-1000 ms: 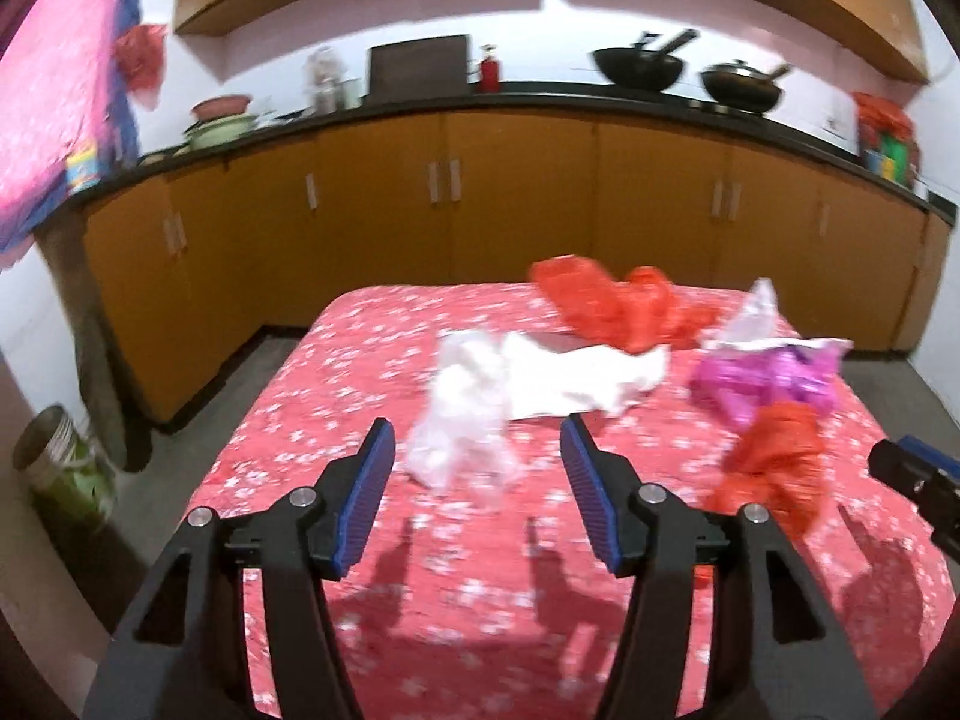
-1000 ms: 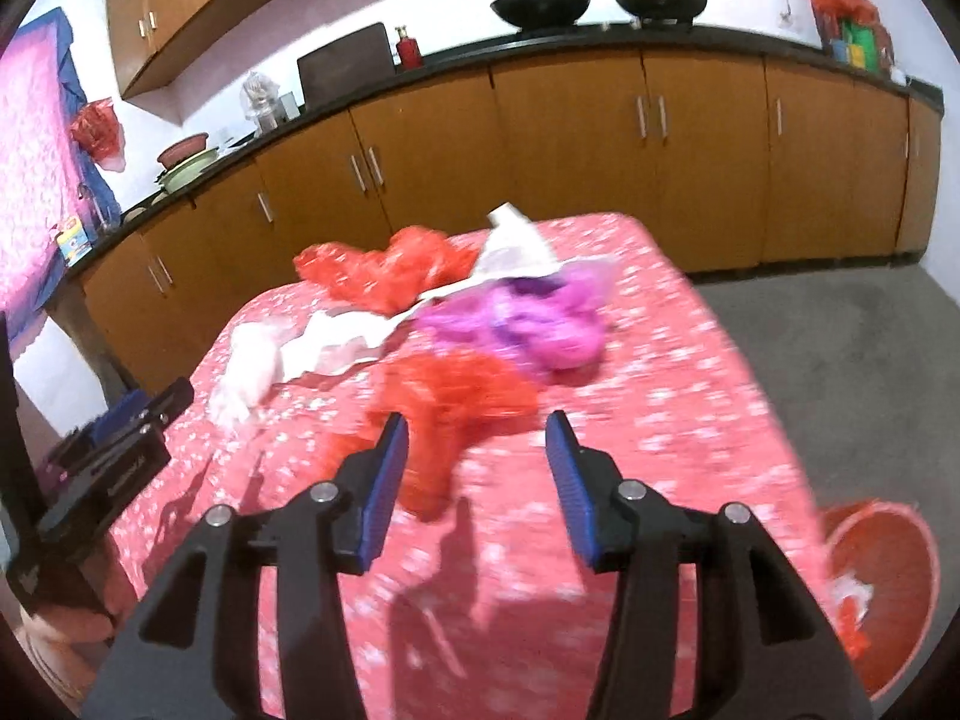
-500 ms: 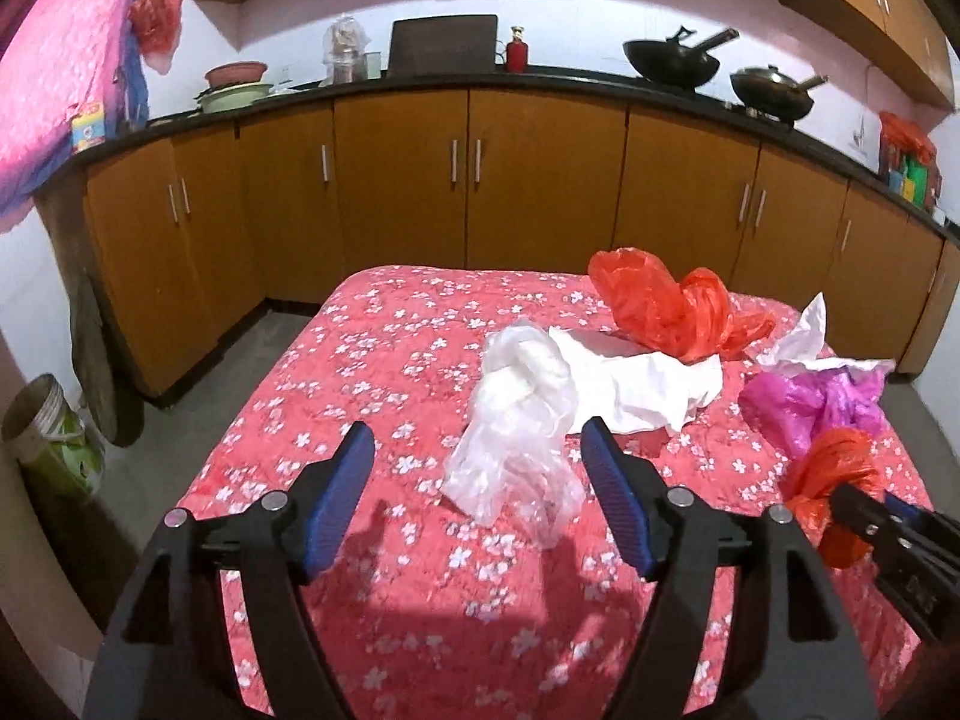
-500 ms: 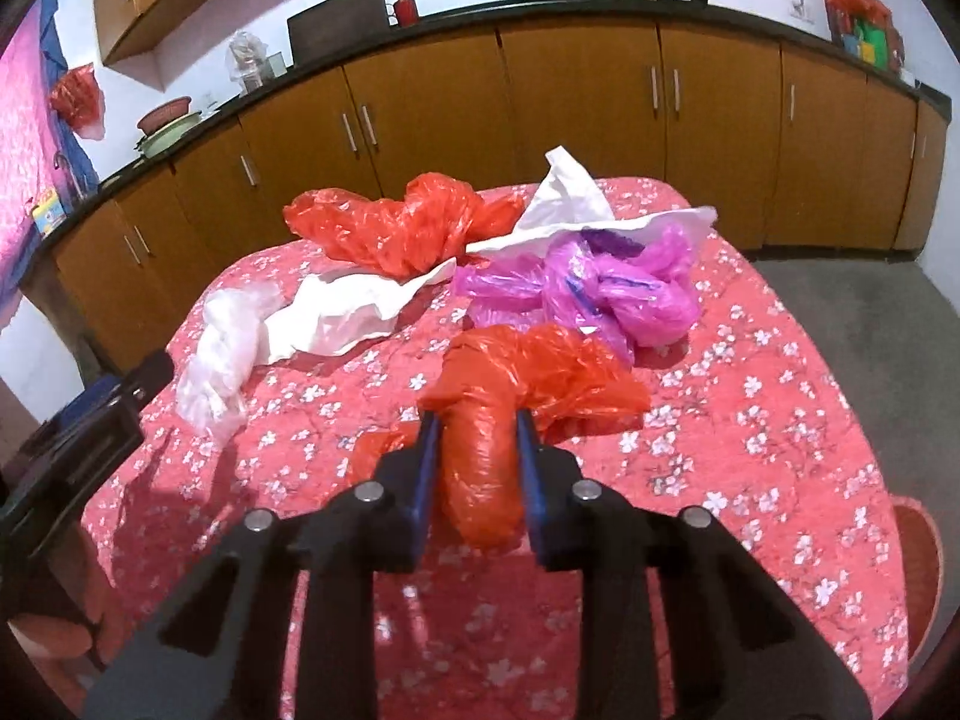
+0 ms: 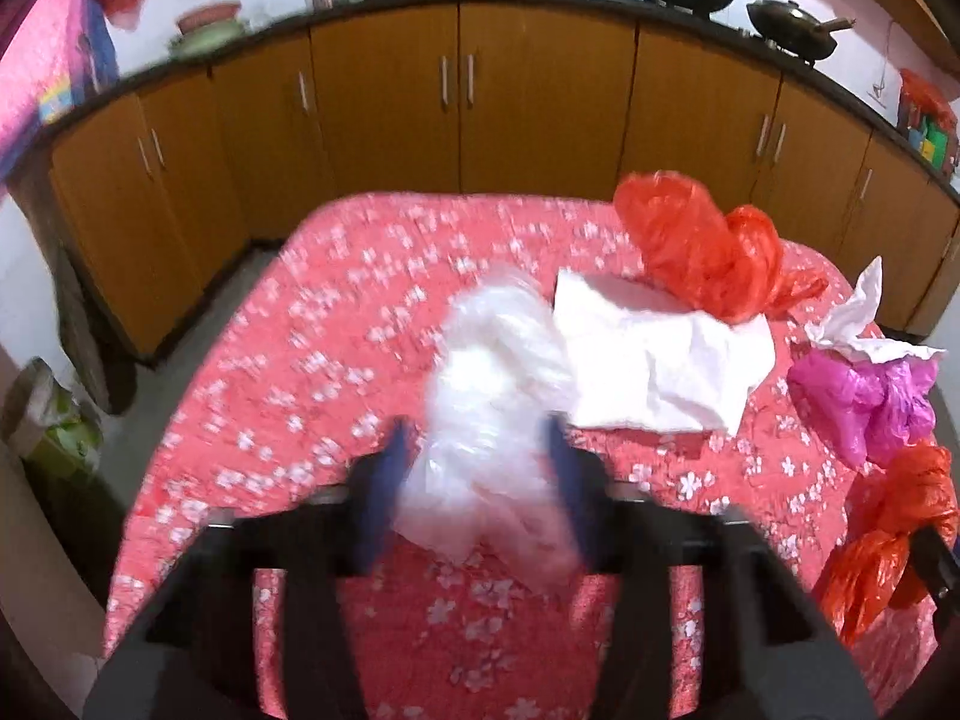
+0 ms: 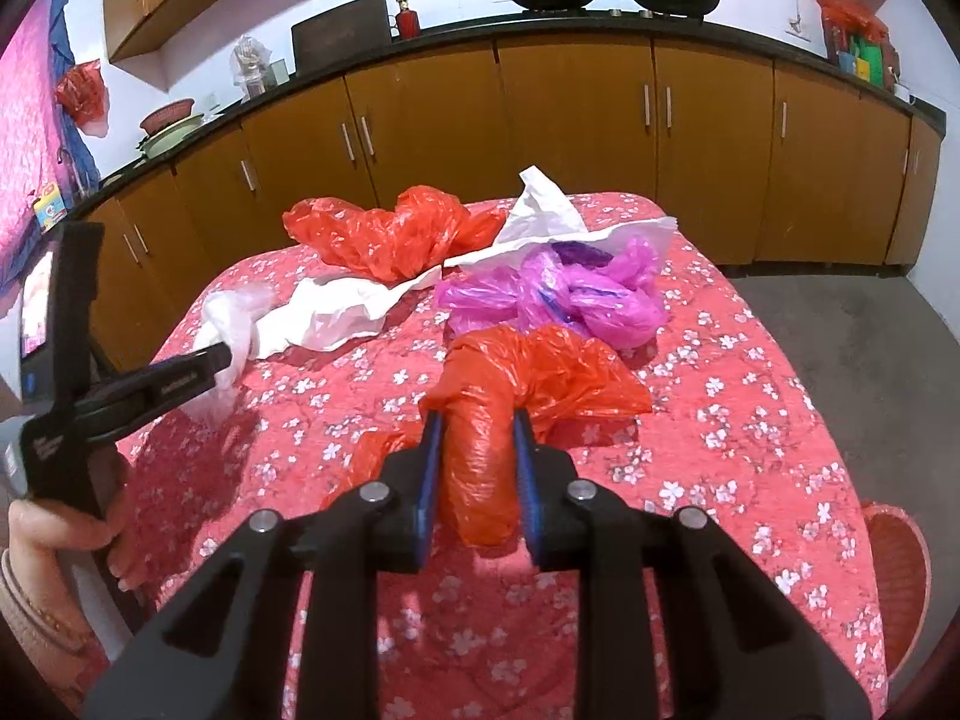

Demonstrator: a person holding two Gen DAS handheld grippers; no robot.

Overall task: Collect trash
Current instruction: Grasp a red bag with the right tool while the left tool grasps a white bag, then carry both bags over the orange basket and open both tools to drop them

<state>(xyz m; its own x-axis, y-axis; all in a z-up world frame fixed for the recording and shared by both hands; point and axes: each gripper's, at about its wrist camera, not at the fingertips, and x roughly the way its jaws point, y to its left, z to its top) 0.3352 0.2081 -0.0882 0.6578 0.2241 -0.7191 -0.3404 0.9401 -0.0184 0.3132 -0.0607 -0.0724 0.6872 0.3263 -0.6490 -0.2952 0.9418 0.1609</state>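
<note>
On the red flowered table [image 5: 312, 360] lies trash. My left gripper [image 5: 477, 468] has its blue fingers on both sides of a clear white plastic bag [image 5: 492, 372]; the view is blurred. It also shows in the right wrist view [image 6: 216, 354] against that bag [image 6: 234, 312]. My right gripper [image 6: 474, 444] is shut on a red plastic bag [image 6: 516, 384], which also shows at the right edge of the left wrist view [image 5: 888, 528]. A white paper sheet [image 5: 654, 354], a second red bag [image 5: 702, 252] and a pink bag [image 5: 864, 396] lie farther back.
A red basket [image 6: 900, 582] stands on the floor right of the table. Brown cabinets [image 6: 570, 114] with a black counter run behind the table. A tin [image 5: 42, 408] stands on the floor at the left.
My left gripper has moved forward and closed in around the clear white bag. My right gripper, open a second ago, closed on the red bag and still holds it.
</note>
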